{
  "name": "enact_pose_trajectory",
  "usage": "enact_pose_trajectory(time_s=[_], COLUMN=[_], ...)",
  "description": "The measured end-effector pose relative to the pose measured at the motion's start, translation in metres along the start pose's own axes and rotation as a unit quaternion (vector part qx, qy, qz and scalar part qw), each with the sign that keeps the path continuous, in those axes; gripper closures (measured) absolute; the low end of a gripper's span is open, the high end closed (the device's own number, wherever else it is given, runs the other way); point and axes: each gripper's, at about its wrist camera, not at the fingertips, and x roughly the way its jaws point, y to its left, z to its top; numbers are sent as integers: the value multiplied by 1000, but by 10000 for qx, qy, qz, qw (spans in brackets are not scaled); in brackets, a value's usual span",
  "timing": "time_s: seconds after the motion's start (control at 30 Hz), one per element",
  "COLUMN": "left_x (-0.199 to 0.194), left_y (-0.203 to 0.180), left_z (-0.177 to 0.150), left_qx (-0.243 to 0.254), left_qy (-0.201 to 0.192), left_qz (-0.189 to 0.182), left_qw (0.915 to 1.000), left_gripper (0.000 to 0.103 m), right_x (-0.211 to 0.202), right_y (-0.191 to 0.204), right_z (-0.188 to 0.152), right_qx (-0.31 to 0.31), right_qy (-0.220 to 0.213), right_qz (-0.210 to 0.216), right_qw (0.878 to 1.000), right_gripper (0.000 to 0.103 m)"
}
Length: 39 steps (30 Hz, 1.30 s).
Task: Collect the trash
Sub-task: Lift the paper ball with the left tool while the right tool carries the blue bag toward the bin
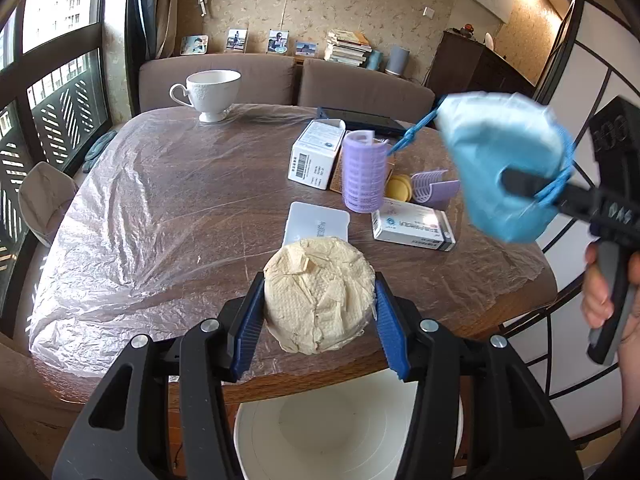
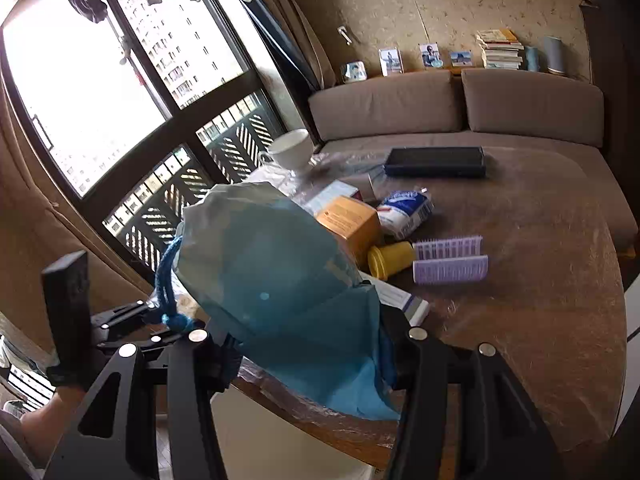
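Between the left gripper's [image 1: 318, 300] ribbed blue plastic pads [image 1: 390, 322] a wad [image 1: 318, 294] of embossed, crumpled paper is sitting; beyond them glossy, wrinkled film [image 1: 140, 208] is covering the wood table [image 1: 516, 296]. The right fingers are pinching a thin, matt blue mask [image 2: 280, 288].

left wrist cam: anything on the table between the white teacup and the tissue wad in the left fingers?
Nothing. In the left wrist view only bare plastic-covered table lies between the teacup and the tissue wad.

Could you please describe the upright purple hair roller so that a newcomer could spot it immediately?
On the plastic-covered table, look to the cluster of small boxes right of centre. The roller stands on end beside the white box. It alone is a lilac, ribbed cylinder standing upright.
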Motion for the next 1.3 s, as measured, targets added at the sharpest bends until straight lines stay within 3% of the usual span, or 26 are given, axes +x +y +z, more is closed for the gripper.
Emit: enact_pose_trajectory(time_s=[0.23,0.47,0.7,0.93,1.13,1.3], left_x=[3,31,53,63,64,55], left_y=[-7,-24,-29,-35,-38,-43], left_z=[4,20,34,39,44,48], left_qx=[49,230,133,185,186,144], left_qy=[-19,99,218,266,208,60], left_qz=[-115,-232,-293,-182,-51,-51], left_qw=[9999,9994,9992,9993,9996,9999], left_gripper=[50,50,50,50,50,50], right_x=[15,15,-2,-15,-32,-39], right_y=[3,7,-2,-4,-11,-10], right_z=[-33,-55,-65,-70,-70,-64], right_qx=[-30,-25,140,35,208,282], right_qy=[620,850,737,722,380,229], right_qz=[43,276,543,528,847,838], right_qw=[9981,9960,9957,9960,9955,9958], right_gripper=[52,52,52,52,52,52])
